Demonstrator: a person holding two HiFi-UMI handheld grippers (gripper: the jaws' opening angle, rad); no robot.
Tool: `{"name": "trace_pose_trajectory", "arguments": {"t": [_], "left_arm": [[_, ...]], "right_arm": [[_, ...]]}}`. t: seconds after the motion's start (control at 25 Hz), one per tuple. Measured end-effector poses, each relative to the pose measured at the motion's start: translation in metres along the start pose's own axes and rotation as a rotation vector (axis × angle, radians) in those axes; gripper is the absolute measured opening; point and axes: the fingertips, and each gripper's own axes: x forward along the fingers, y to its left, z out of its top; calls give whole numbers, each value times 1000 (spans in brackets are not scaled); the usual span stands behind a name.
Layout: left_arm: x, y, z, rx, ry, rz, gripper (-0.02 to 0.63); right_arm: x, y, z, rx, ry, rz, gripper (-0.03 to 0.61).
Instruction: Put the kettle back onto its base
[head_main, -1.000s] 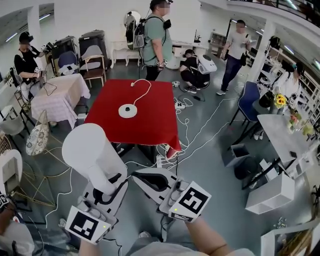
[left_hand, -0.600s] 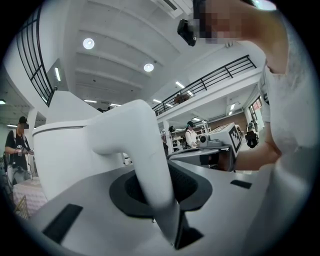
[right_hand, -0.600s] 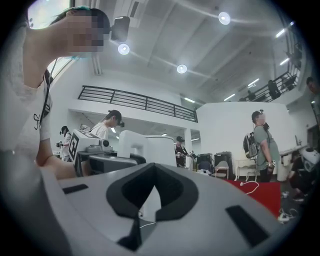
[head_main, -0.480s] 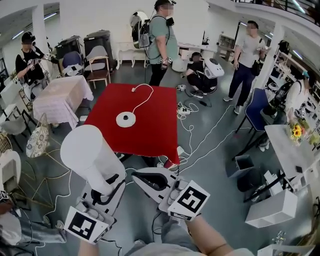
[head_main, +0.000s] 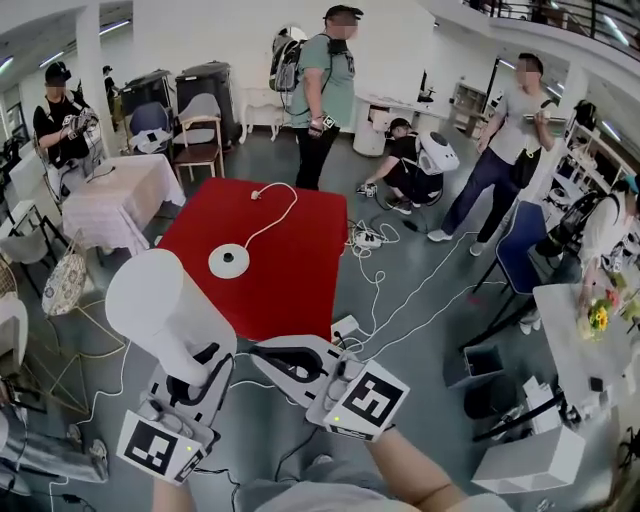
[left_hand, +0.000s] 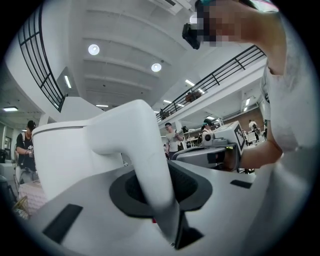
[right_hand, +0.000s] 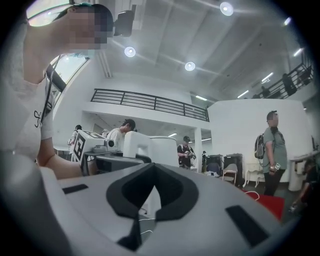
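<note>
My left tool (head_main: 203, 362) grasps the white kettle (head_main: 160, 305) by its handle; right tool (head_main: 268, 355) looks clenched, empty. Base (head_main: 229, 261) sits near red worktop's (head_main: 300, 262) left edge.

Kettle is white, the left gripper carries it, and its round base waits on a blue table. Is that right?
Not quite. The table is red, not blue; the head view shows it. The rest stands: the kettle is white, the left gripper carries it, and its round base waits on that table.

white kettle (head_main: 160, 300) upright, lifted; round base (head_main: 229, 261) on red table (head_main: 300, 250)
</note>
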Motion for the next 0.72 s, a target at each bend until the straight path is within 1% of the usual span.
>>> {"name": "trace_pose_trajectory", "arguments": {"t": [0.2, 0.4, 0.48, 0.72], "left_arm": [[32, 5, -8, -15, 5, 38, 84], [47, 28, -20, -20, 22, 18, 84], [51, 42, -24, -22, 22, -5, 84], [62, 98, -34, -24, 18, -121, 84]], "right_arm": [[-8, -36, -4, 2, -2, 19, 8], [10, -59, -10, 9, -13, 4, 8], [24, -69, -15, 16, -9, -17, 8], [78, -94, -24, 32, -16, -106, 8]]}}
